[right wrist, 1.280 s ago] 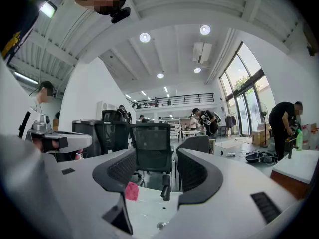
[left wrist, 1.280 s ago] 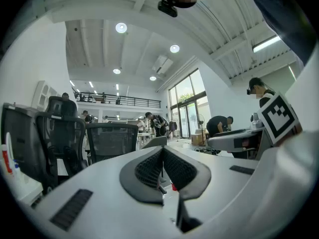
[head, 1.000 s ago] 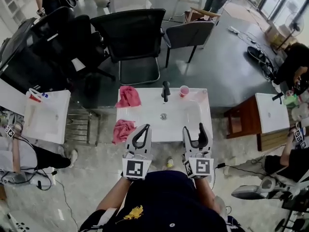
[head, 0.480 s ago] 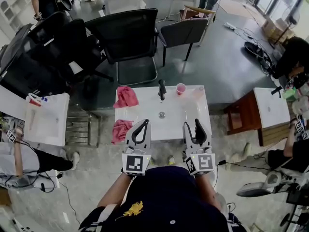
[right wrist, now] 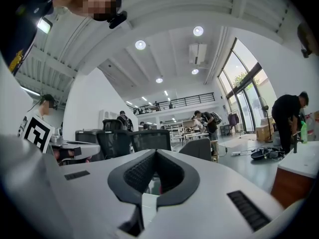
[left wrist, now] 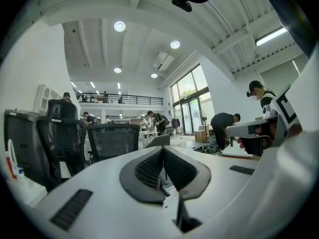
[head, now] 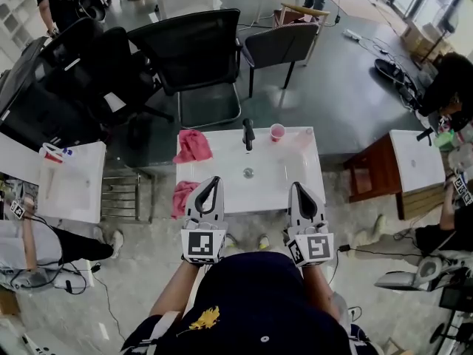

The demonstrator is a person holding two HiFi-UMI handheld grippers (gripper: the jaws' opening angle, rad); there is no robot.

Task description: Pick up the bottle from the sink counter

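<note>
A white sink counter (head: 307, 187) stands in front of me, with a black faucet (head: 248, 134) and a pink cup (head: 277, 132) at its back edge. A faint pinkish, see-through shape (head: 301, 140) lies at the back right corner; I cannot tell whether it is the bottle. My left gripper (head: 213, 180) hovers at the counter's near edge, shut and empty. My right gripper (head: 296, 187) is beside it on the right; its jaws have just been closing with nothing between them and now meet. In the gripper views the left gripper (left wrist: 163, 149) and right gripper (right wrist: 155, 152) hold nothing.
A pink cloth (head: 194, 146) lies on the counter's back left, and another pink cloth (head: 182, 196) hangs off its left side. Black office chairs (head: 194, 50) stand behind. A second white counter (head: 81, 187) is at left, a wooden stand (head: 378, 176) at right. People work around the room.
The right gripper's jaws have gone from open to shut, empty. The left gripper stays shut. Both grippers remain at the counter's near edge.
</note>
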